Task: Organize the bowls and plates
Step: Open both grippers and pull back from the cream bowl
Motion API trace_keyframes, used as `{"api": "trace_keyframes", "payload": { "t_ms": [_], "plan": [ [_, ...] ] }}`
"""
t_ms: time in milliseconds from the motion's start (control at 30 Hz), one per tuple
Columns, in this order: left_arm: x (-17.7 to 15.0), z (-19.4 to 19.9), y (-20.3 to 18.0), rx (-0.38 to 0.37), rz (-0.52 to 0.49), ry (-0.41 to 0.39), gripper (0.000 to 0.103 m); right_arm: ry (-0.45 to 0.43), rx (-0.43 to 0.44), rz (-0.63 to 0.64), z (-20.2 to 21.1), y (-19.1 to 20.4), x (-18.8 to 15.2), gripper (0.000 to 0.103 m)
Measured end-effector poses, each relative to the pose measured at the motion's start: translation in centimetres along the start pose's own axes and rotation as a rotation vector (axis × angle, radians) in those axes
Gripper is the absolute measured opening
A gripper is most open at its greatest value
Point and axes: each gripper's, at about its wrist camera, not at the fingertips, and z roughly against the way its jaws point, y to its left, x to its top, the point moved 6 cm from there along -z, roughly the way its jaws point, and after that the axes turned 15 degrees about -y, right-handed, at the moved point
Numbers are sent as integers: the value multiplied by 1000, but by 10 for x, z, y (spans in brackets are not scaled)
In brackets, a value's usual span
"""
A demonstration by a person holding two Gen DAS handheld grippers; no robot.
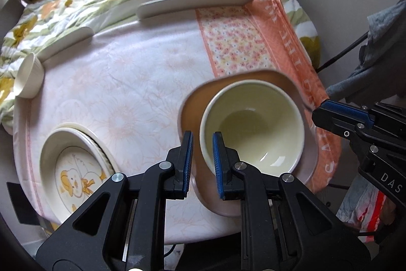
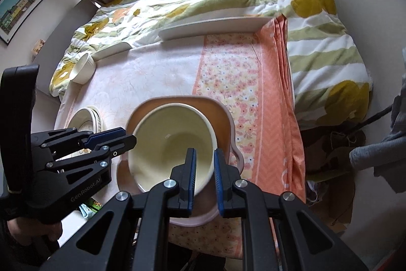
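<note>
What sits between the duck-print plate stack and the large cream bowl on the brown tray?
Only bare pale floral tablecloth lies between the duck-print plate stack and the large cream bowl on its brown tray; clearest in the left wrist view.
</note>
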Motion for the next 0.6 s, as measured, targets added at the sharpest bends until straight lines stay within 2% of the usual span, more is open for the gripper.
{"api": "trace_keyframes", "payload": {
  "t_ms": [33,67,133,167,200,267,333,367,500,600],
  "plan": [
    [6,9,4,-1,19,-21,15,-15,14,22,6,4,6,13],
    [11,18,10,3,40,-39,21,-34,27,48,12,9,14,13],
    [21,37,25,30,89,-82,60,-75,53,98,24,22,29,13],
    [26,48,34,56,111,-117,94,-89,71,120,28,28,37,13],
    [31,60,43,79,129,-163,103,-99,89,139,30,34,42,14],
    [37,83,62,106,154,-226,103,-121,120,179,32,45,54,34],
    [41,96,85,146,184,-238,103,-149,145,219,33,57,65,95],
    [42,103,97,158,207,-250,103,-169,157,237,33,64,71,103],
    [42,131,155,199,324,-315,103,-237,211,289,35,97,97,103],
    [40,152,201,234,406,-363,103,-250,274,300,30,129,122,103]
  ]
}}
